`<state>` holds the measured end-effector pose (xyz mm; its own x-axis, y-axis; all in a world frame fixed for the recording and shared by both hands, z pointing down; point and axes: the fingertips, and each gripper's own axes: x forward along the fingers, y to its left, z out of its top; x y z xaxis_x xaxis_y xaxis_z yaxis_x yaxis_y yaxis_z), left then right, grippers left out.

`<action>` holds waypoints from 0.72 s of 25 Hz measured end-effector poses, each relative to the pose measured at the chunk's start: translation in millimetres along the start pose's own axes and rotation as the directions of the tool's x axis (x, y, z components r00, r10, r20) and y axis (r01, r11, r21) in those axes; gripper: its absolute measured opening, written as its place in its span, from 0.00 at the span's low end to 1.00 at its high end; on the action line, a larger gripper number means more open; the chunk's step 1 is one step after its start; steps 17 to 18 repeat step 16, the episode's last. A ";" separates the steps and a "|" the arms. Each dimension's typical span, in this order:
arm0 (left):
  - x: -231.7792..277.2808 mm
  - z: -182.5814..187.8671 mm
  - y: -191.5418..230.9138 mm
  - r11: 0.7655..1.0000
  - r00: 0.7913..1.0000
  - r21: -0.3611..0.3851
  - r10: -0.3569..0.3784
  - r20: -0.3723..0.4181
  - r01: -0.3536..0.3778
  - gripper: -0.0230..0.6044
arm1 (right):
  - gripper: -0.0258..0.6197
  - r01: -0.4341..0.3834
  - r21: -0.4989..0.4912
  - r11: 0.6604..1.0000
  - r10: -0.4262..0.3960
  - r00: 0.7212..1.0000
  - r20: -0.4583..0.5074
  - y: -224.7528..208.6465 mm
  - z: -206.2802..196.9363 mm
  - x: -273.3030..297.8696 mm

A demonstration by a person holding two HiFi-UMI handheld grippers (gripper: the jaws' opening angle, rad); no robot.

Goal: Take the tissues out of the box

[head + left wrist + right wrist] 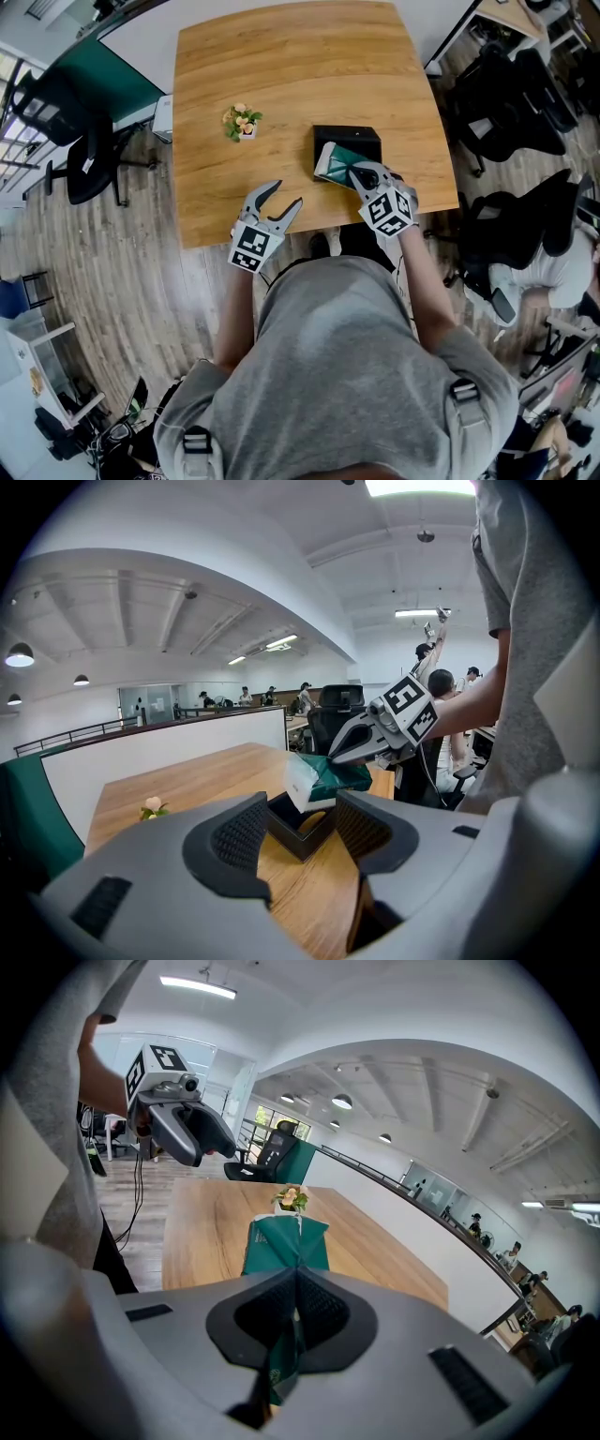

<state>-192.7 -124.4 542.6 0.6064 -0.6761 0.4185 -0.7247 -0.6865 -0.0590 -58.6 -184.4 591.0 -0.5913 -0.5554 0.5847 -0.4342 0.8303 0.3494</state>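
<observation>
Pulling the green tissue pack [336, 161] out of the black box [349, 137] here, so keep the right gripper [364, 178] clenched hard on that pinched bit of wrapper. Lift straight up and a touch back toward the body, nice and slow. Can't tell whether the far end is clear of the rim yet, so no sideways yanking, which probably just drags the box along. Looks like only a thin fold of film between the pads, so go easy on the swinging. Likely to slip or tear otherwise.

Left gripper [284, 194]: wide open, nothing between the jaws, hanging by the near table [281, 66] edge, apart from the box. Might be worth bringing over to pin the box down, just a guess.

As for the pack: sticks straight out ahead of the right jaws, long axis in line with them, pointing away toward the little flower [242, 120]. White end farthest from the jaws and dipping down over the box opening, green end up at the pinch. So tilted, not level. Seen from the left jaws, sits ahead and slightly right, just above the box.
</observation>
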 end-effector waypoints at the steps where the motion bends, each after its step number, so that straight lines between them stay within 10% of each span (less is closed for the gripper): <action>1: 0.9 -0.6 0.1 1.000 1.000 0.000 -0.001 -0.001 0.001 0.43 | 0.05 0.000 0.000 1.000 0.000 1.000 0.000 -0.1 -0.4 0.7; 18: 17.4 4.6 11.5 1.000 1.000 -0.006 0.001 0.000 -0.001 0.43 | 0.05 -0.009 -0.008 1.000 0.009 1.000 0.001 -16.6 -1.1 12.0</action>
